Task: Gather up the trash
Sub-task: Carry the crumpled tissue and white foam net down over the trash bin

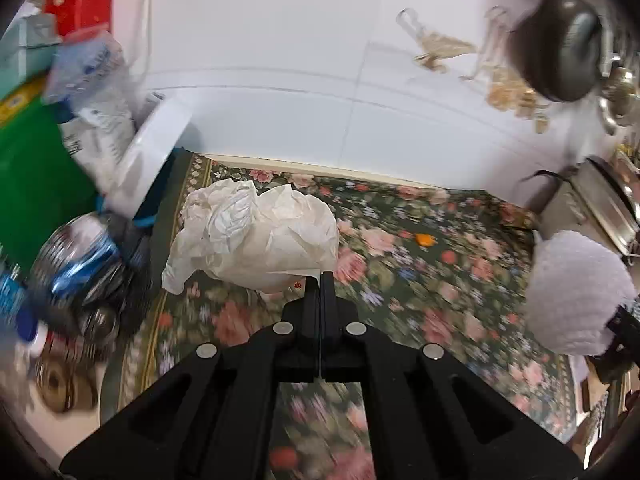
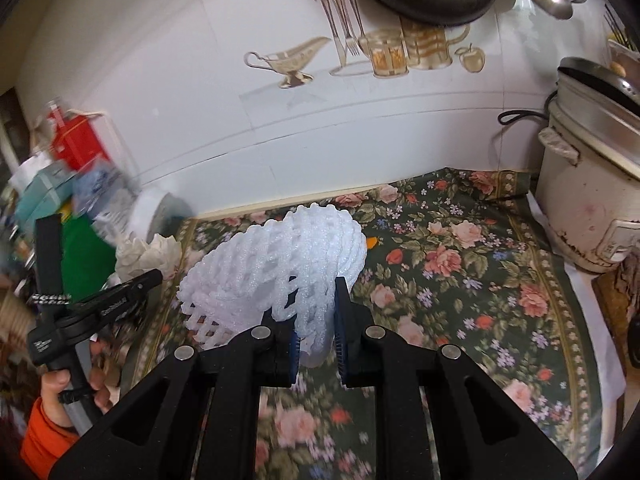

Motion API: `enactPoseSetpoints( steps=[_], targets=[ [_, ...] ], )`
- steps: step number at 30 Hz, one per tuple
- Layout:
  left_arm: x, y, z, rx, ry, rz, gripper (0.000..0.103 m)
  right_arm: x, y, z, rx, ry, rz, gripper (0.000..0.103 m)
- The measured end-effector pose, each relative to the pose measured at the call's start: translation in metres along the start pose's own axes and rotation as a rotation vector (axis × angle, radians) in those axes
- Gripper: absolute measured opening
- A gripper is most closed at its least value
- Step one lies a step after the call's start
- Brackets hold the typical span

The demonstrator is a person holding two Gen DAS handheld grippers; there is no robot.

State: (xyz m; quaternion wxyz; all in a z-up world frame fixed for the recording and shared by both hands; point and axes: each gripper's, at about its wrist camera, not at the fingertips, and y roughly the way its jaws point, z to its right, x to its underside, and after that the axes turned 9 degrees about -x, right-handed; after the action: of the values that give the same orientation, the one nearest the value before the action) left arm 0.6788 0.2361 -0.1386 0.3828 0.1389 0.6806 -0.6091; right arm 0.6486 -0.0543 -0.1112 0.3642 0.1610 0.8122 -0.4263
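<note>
Nearest, the left gripper has its jaws pressed together on an edge of the crumpled paper, which hangs above the floral cloth. The right gripper pinches the white foam net, also held off the cloth. Both pieces look picked up, so the step in hand seems to be carrying them to a bin. None shows clearly; the next move calls for finding it, perhaps by the clutter at left, and keeping both grips firm. A small orange scrap lies further back, near the wall
</note>
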Motion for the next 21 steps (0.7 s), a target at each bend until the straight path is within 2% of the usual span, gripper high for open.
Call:
enactPoseSetpoints(
  steps=[10, 18, 21],
  targets=[
    [0.068, -0.12, 0.022, 0.04, -0.006, 0.041, 0.0, 0.045, -0.087, -0.009, -0.049, -0.06, 0.007, 0.013],
    [0.125, -0.163, 0.026, 0.1, 0.044, 0.027, 0.0, 0.087, -0.127, -0.03, -0.052, -0.043, 0.027, 0.013],
    [0.151, -0.177, 0.021, 0.124, 0.082, 0.022, 0.0, 0.11, -0.139, -0.044, -0.028, -0.041, 0.027, 0.013]
  ],
)
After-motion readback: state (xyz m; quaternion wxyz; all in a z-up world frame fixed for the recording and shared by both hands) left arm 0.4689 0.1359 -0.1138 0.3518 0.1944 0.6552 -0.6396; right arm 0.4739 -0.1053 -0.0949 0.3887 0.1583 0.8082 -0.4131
